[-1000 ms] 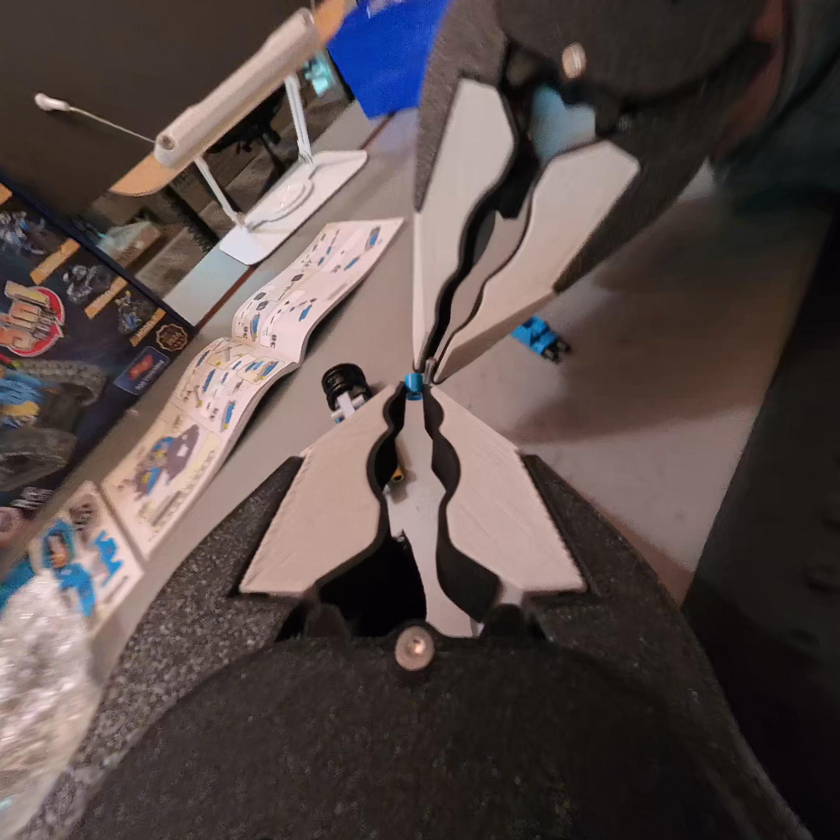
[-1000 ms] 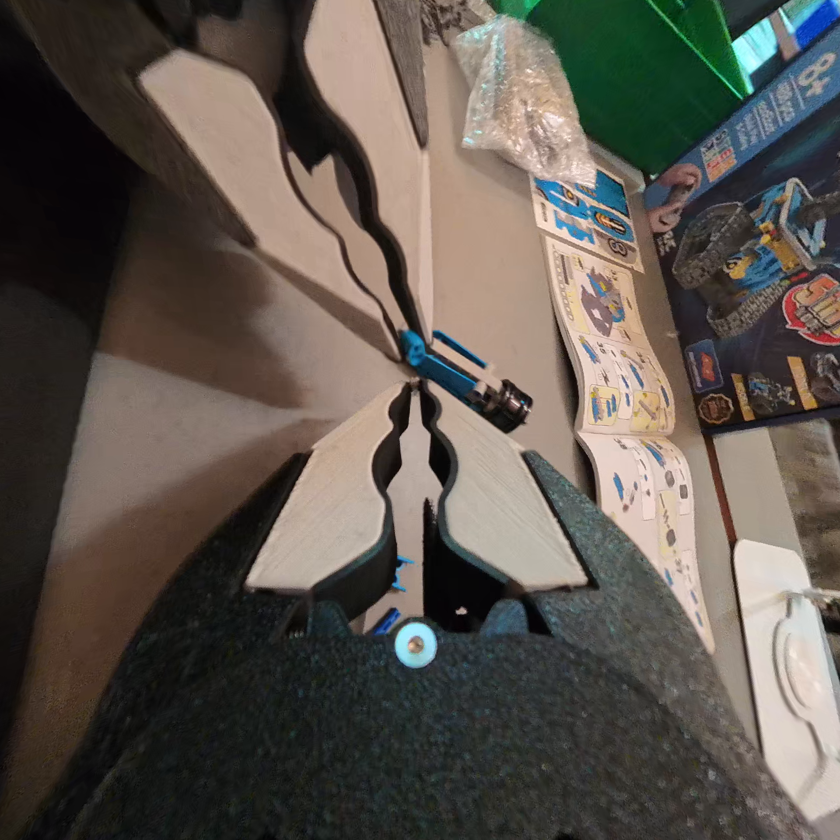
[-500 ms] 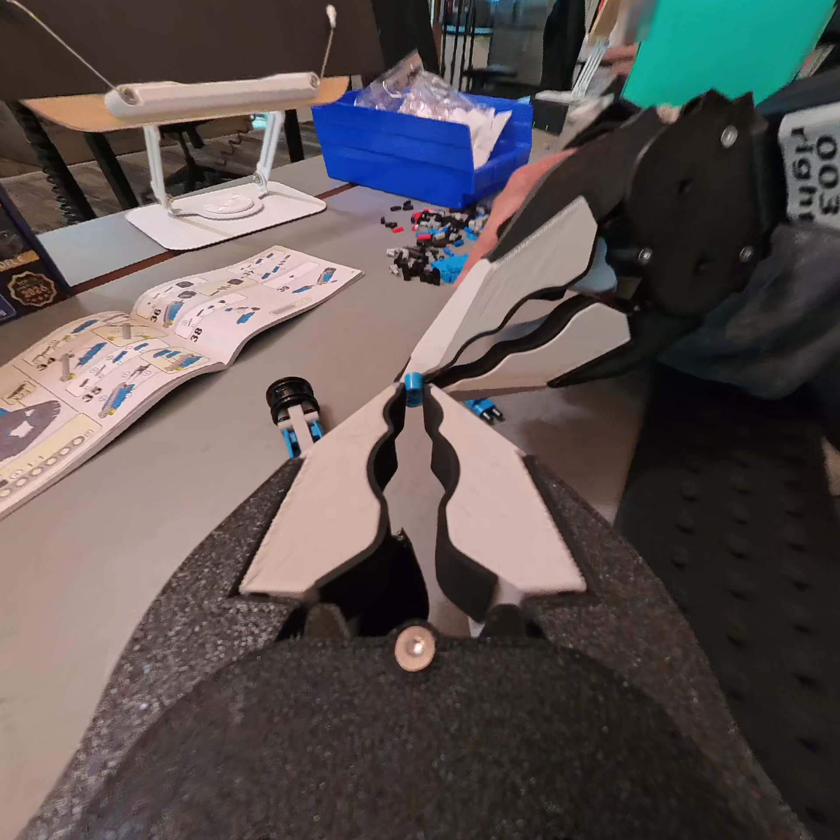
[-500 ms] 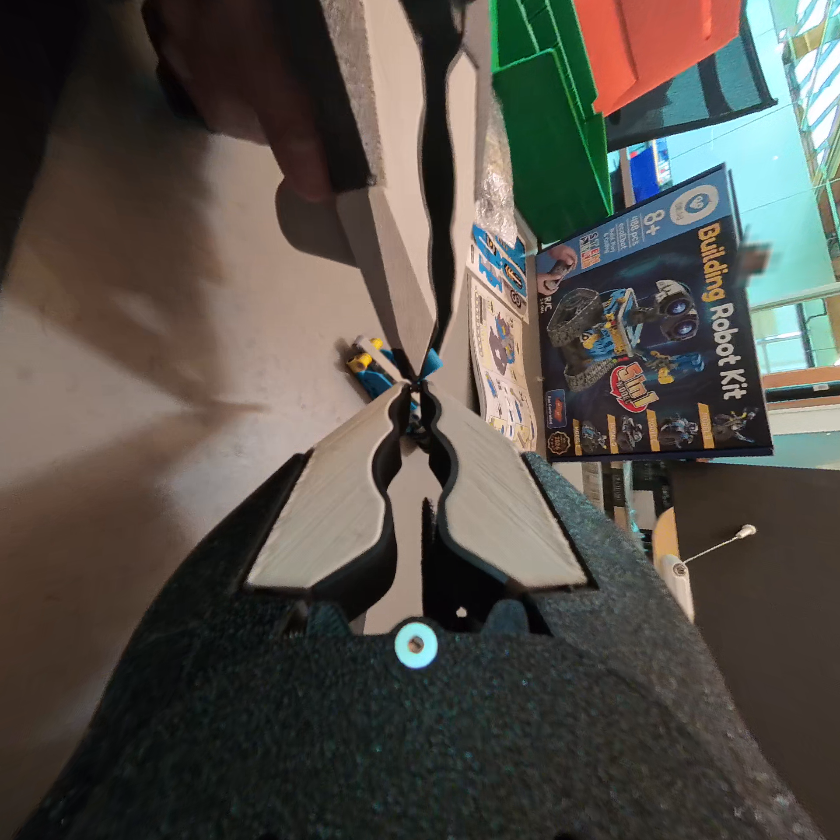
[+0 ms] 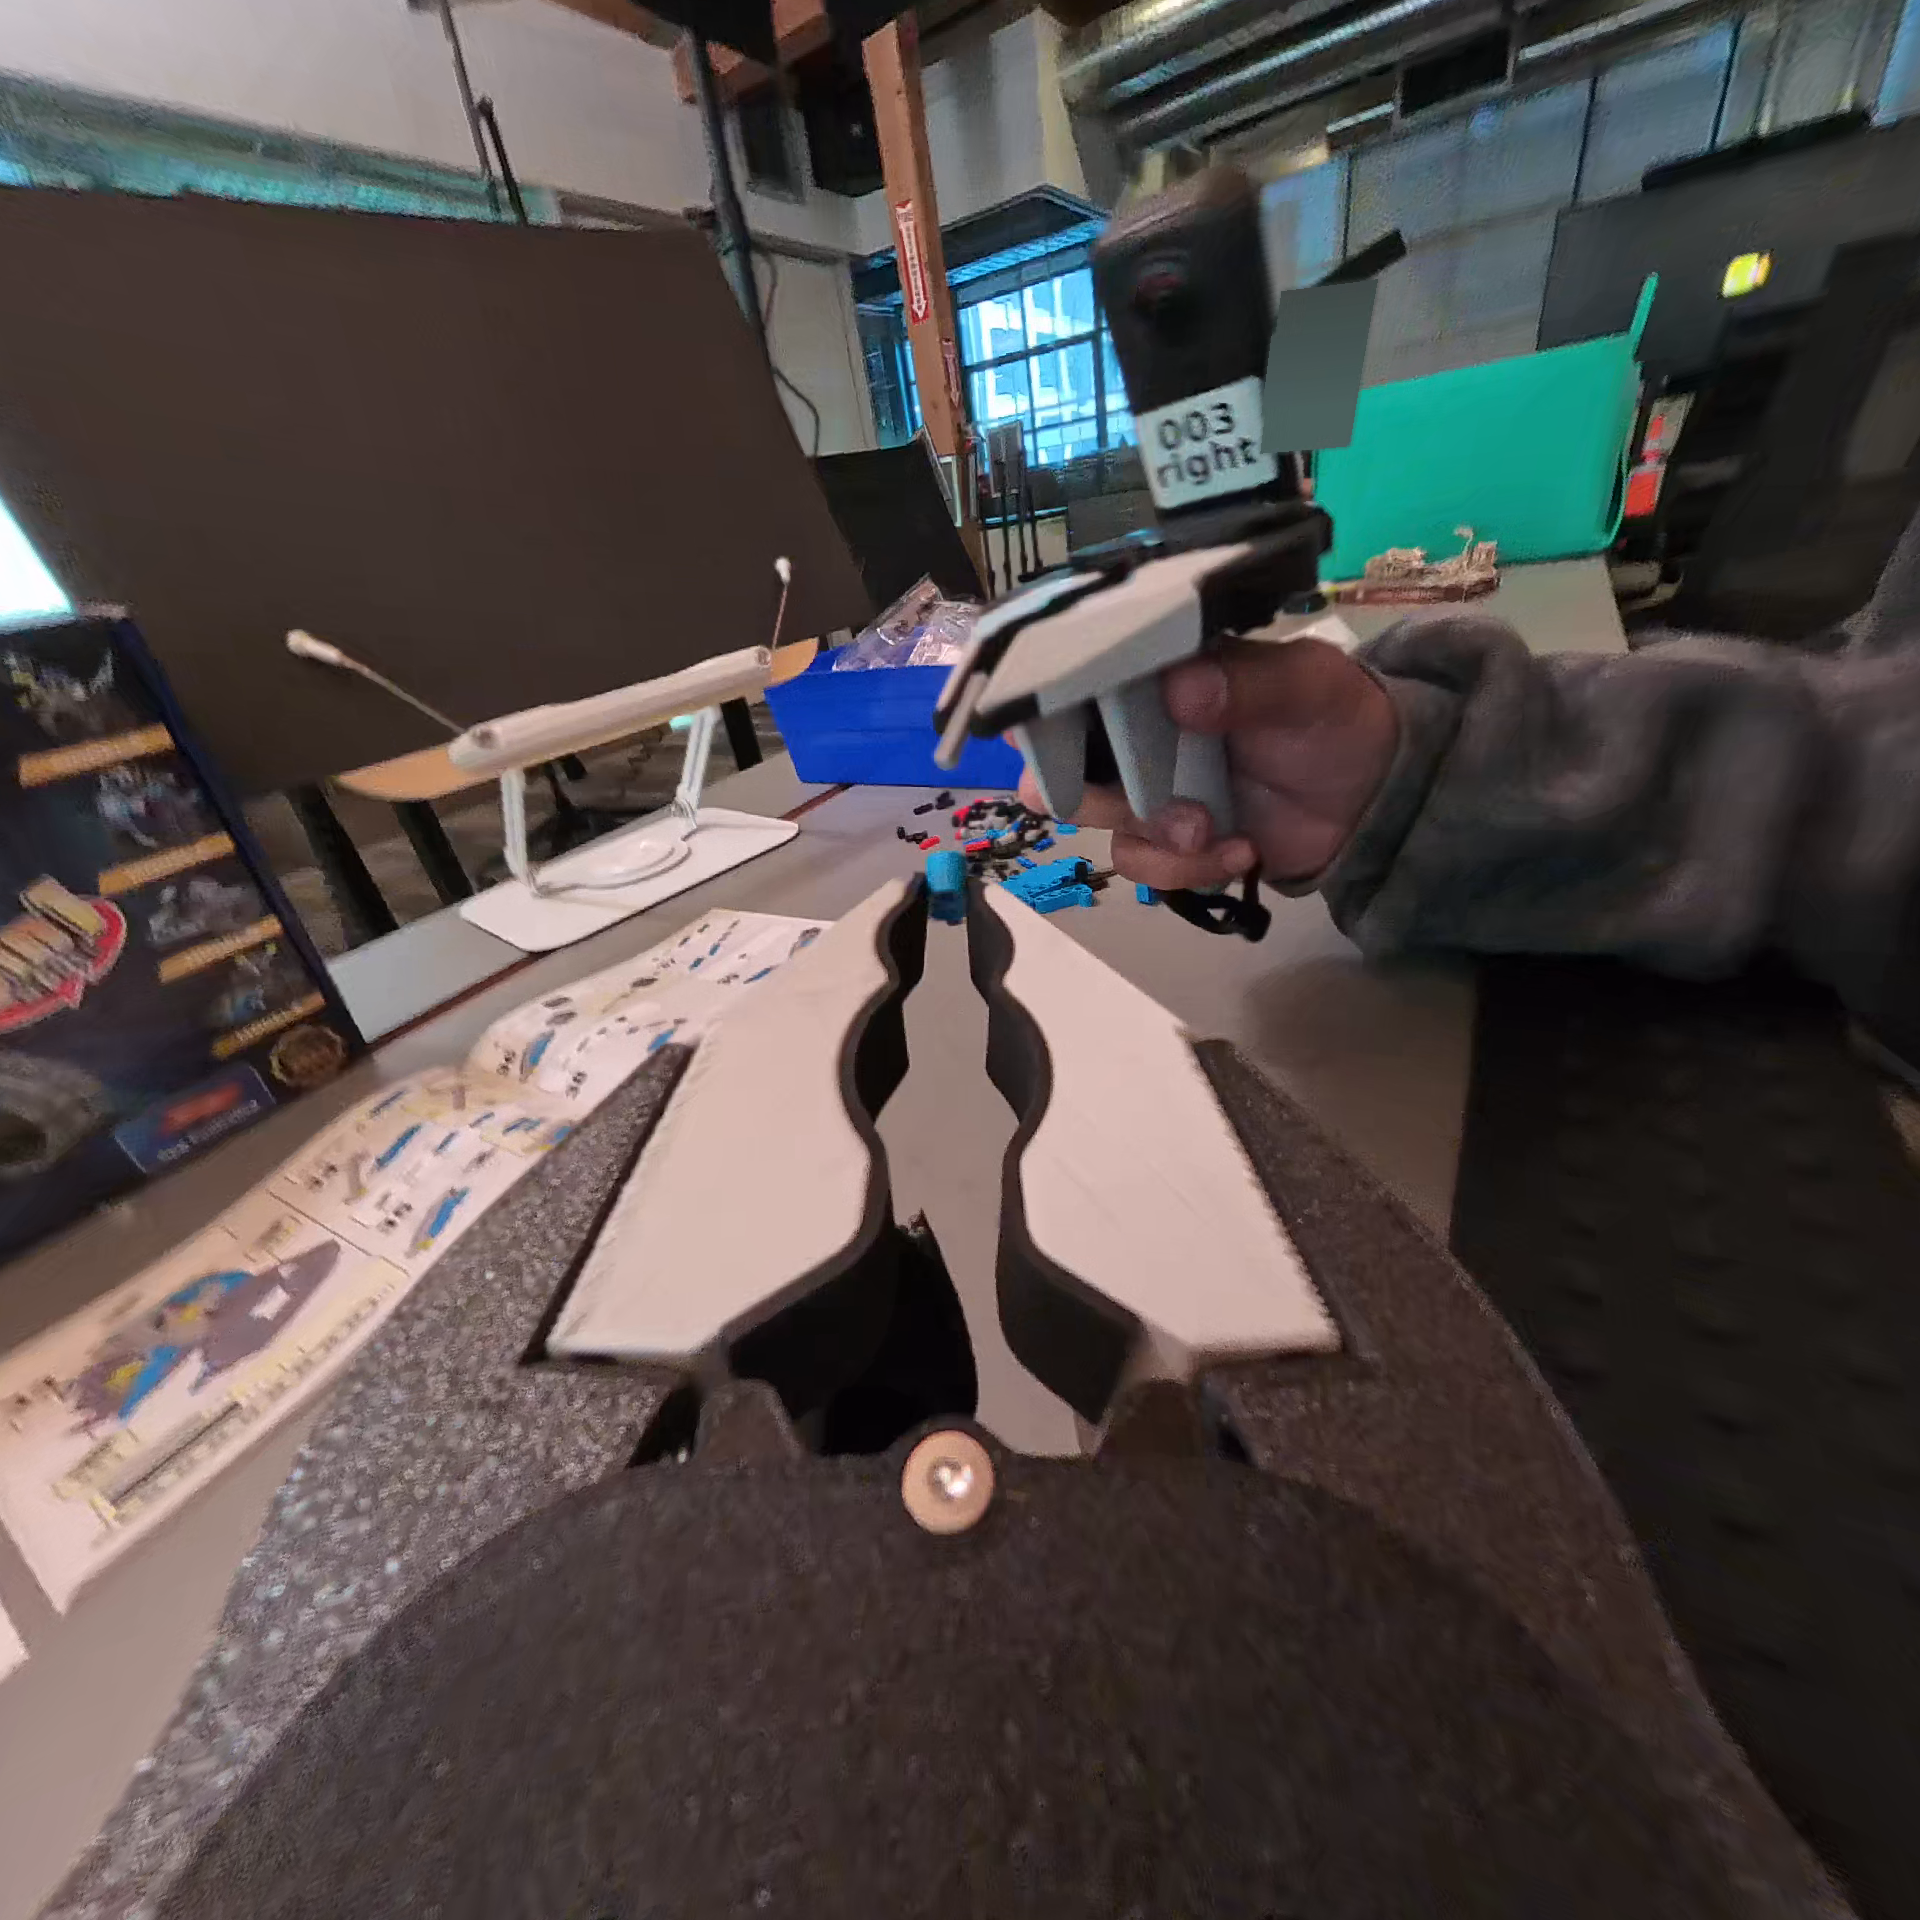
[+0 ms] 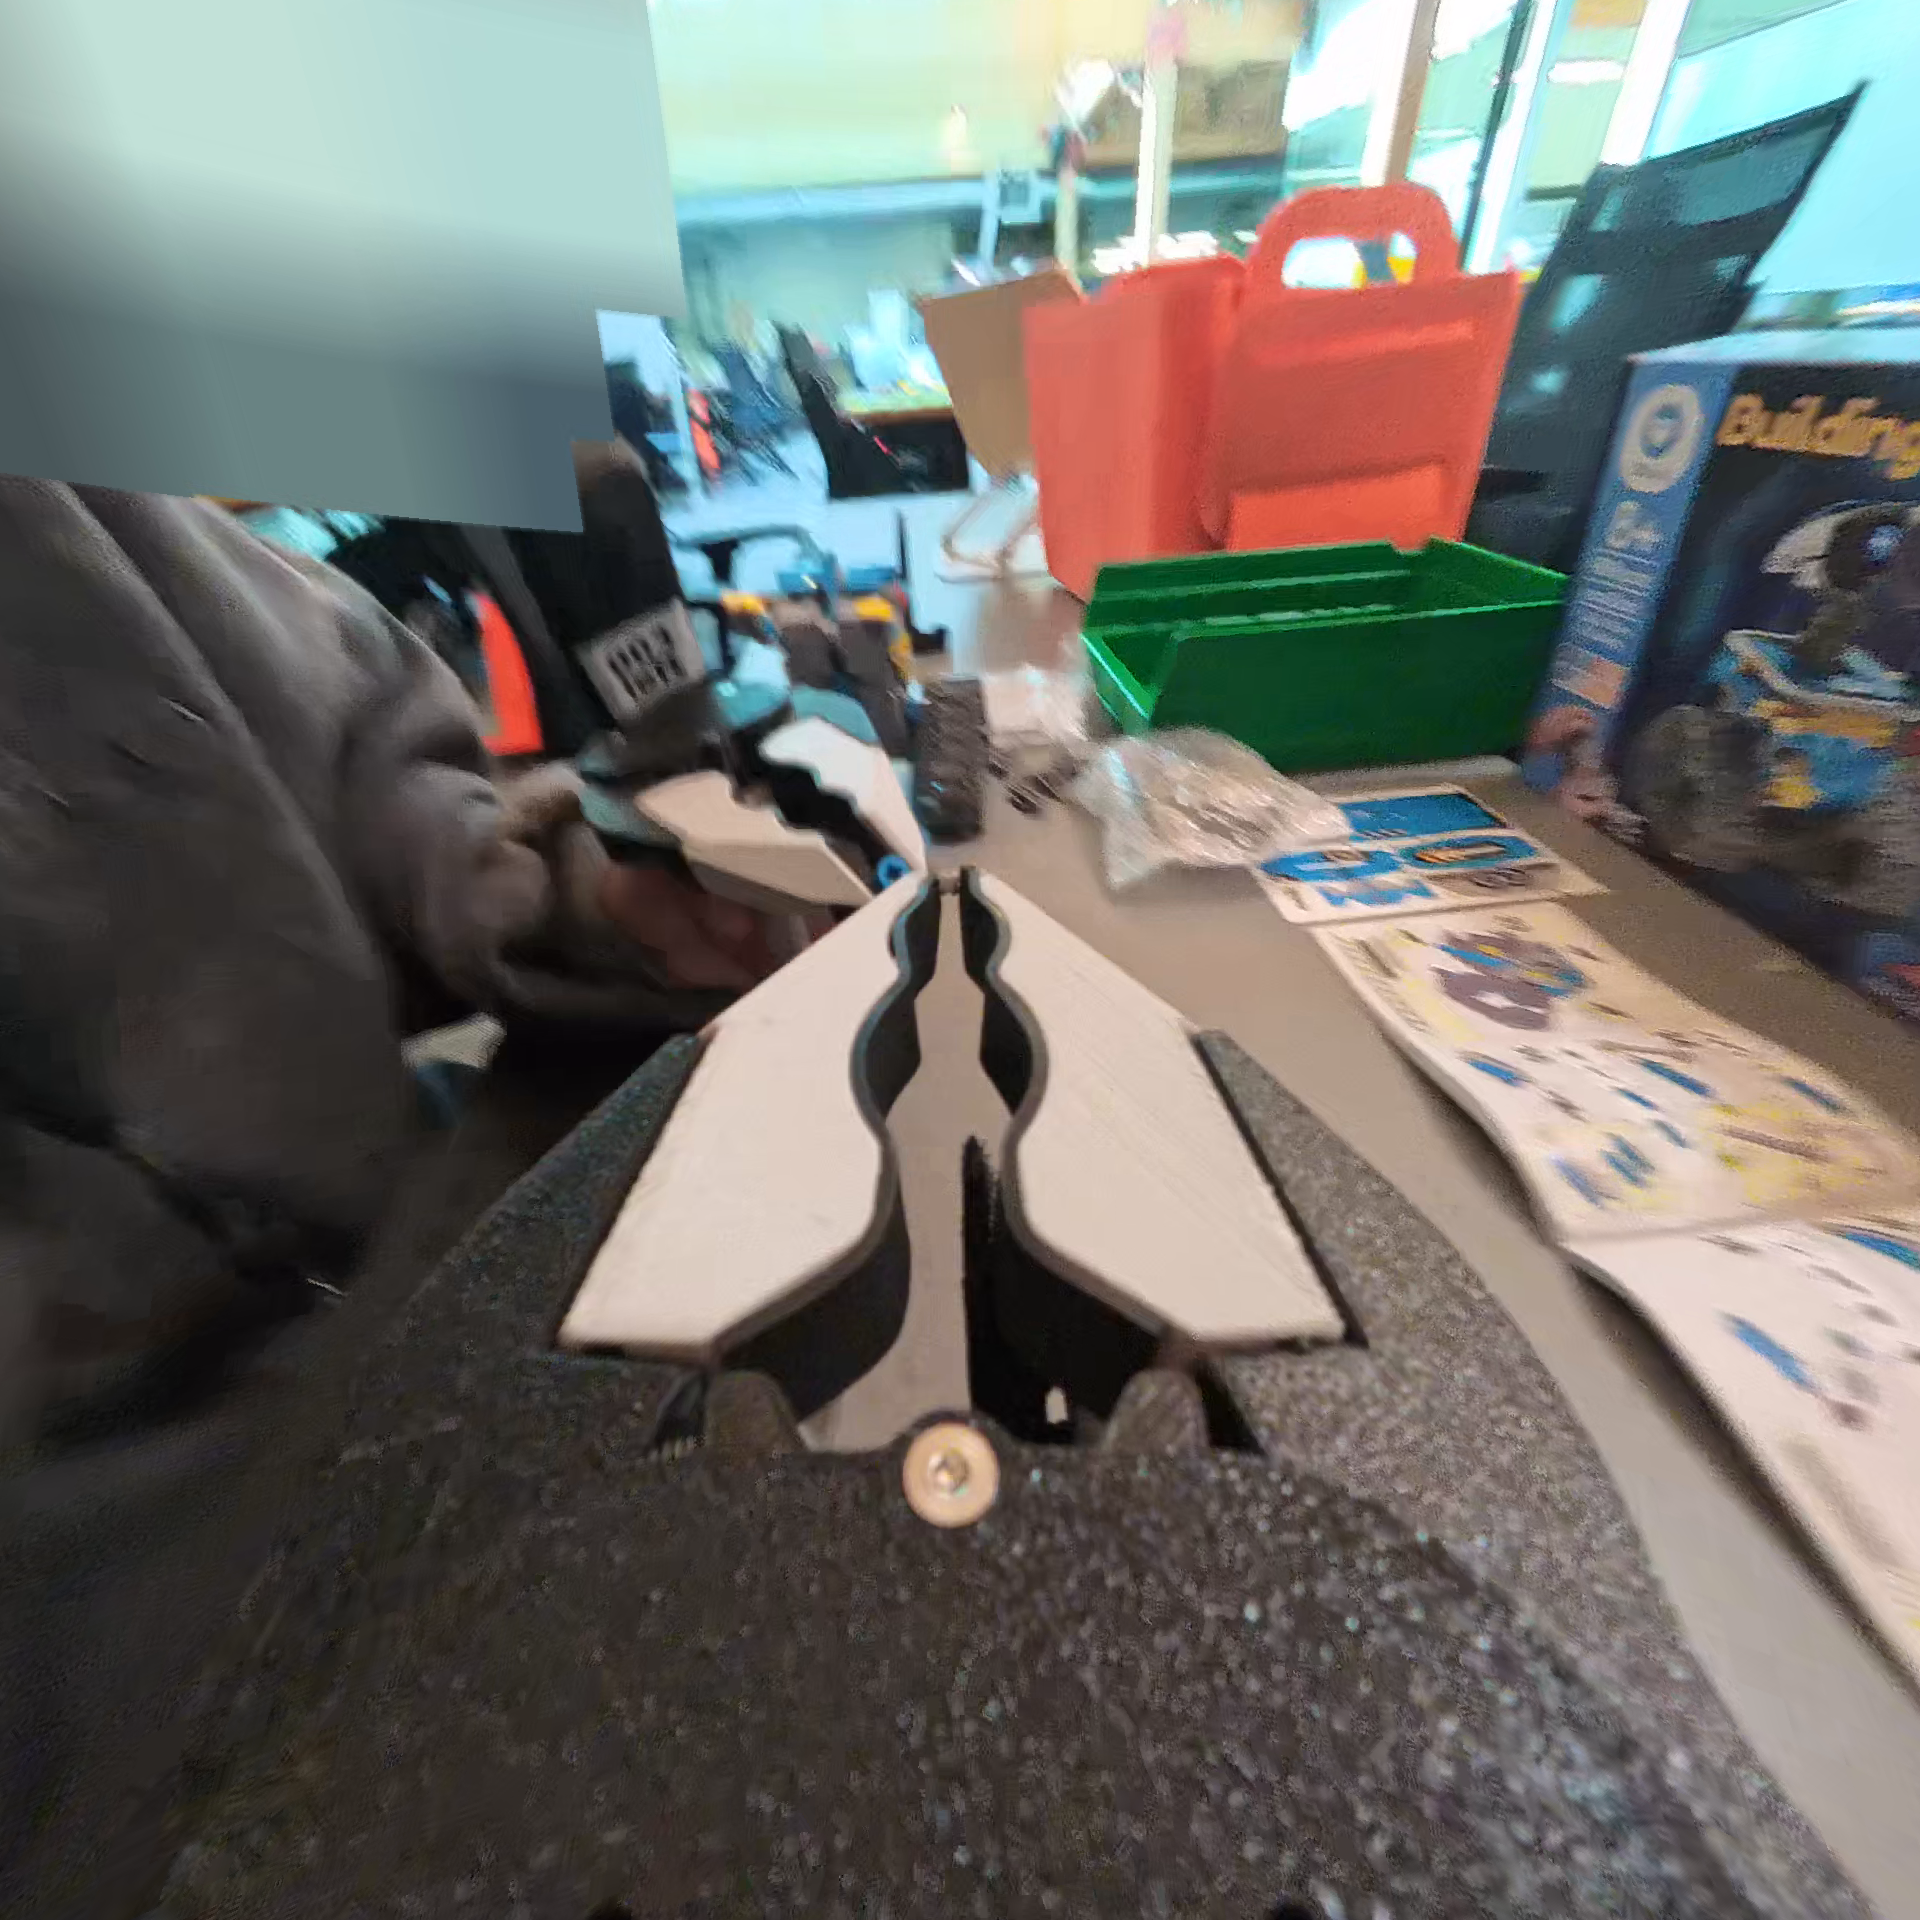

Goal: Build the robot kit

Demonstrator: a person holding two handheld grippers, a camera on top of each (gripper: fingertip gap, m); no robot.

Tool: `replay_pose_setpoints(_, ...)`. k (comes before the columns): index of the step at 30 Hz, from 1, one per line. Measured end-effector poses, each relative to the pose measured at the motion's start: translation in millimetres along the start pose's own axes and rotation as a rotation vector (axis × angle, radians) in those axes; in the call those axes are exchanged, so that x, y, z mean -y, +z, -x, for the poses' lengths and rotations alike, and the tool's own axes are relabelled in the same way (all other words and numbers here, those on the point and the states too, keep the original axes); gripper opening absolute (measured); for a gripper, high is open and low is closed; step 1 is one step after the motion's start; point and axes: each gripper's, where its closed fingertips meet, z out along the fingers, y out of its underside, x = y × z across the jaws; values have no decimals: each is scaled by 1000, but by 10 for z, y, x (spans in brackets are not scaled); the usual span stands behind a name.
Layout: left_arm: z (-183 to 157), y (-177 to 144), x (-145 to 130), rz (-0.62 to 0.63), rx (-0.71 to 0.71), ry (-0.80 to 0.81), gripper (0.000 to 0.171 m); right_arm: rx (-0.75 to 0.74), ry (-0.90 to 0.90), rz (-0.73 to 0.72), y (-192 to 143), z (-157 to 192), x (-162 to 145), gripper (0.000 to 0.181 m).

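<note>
The left tongs [image 5: 945, 916] are drawn narrow and pinch a small blue piece [image 5: 945, 896] at their tips, held above the grey tabletop [image 5: 1299, 1029] in the middle of the left wrist view. Just behind the piece lies a scatter of small blue, black and red parts [image 5: 1003, 831], with a blue bin [image 5: 883, 727] farther back. A white desk lamp [image 5: 623, 727] stands to the left, and an open booklet [image 5: 416, 1143] and a dark toy box [image 5: 135, 935] fill the lower left. The right tongs [image 6: 945, 888] are nearly closed, with nothing I can make out between the tips. In the left view they sit in the upper right, gripped by a hand [image 5: 1257, 769] and well apart from the blue piece. Past them in the right view are a crumpled plastic bag [image 6: 1184, 810], a sticker sheet [image 6: 1423, 862], a green bin [image 6: 1320, 644] and an orange bag [image 6: 1278, 395]. Half a second earlier the two pairs of tips met at the blue piece low over the tabletop. Now the right tongs have let go and lifted away, and the piece stays with the left.
</note>
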Motion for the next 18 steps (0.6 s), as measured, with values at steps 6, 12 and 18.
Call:
replay_pose_setpoints(6,-74,9,42,-24,-15,60,6,111,93,16,22,141,-20,3)
replay_pose_setpoints(12,-114,38,-31,20,-47,40,6,105,61,83,122,203,-129,3)
replay_pose_setpoints(18,-134,46,-84,51,-70,10,6,103,32,121,110,197,-195,3)
